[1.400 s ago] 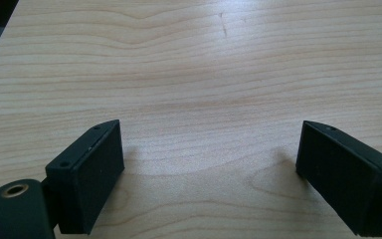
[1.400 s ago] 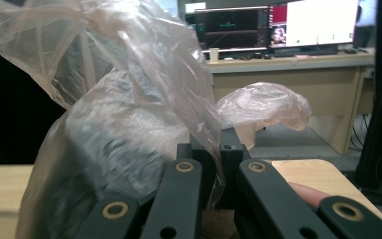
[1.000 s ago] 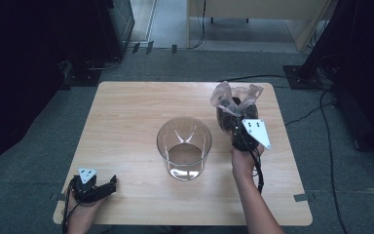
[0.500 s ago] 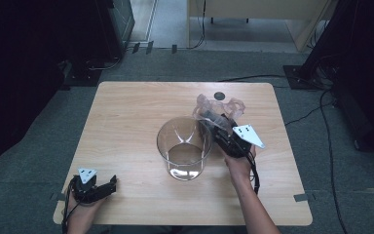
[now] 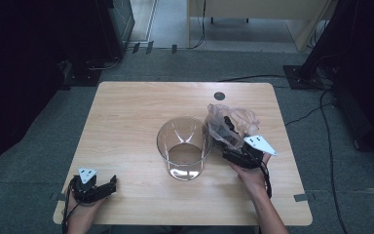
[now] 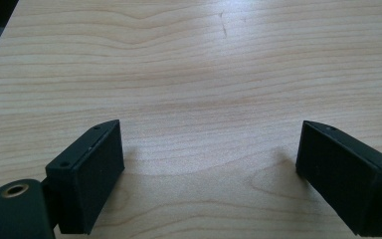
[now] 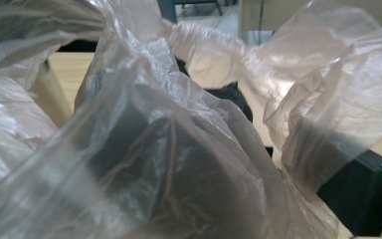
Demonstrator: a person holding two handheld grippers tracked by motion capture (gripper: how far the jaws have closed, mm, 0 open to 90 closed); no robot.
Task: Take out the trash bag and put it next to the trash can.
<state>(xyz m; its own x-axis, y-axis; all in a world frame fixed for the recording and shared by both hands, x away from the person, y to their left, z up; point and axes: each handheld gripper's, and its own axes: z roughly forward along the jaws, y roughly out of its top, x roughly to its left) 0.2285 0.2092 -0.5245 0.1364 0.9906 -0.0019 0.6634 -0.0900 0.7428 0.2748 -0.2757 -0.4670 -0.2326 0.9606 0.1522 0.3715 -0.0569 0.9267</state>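
R tool [image 5: 230, 134] jaws just been opening, plastic bag [image 5: 231, 123] draped between; L tool [image 5: 108, 185] open.

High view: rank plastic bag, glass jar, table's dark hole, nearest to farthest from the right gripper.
1. Plastic bag: draped at the right gripper, right of centre.
2. Glass jar: just to its left, table centre.
3. Dark hole: near the far edge.

One wooden table [image 5: 126, 122]. One clear glass container [image 5: 184, 153] stood on it. One crumpled thin plastic bag [image 5: 231, 124] with something dark inside. Two hand-held grippers: left gripper [image 5: 108, 185], right gripper [image 5: 230, 153]. One dark round spot [image 5: 219, 96] on the tabletop.
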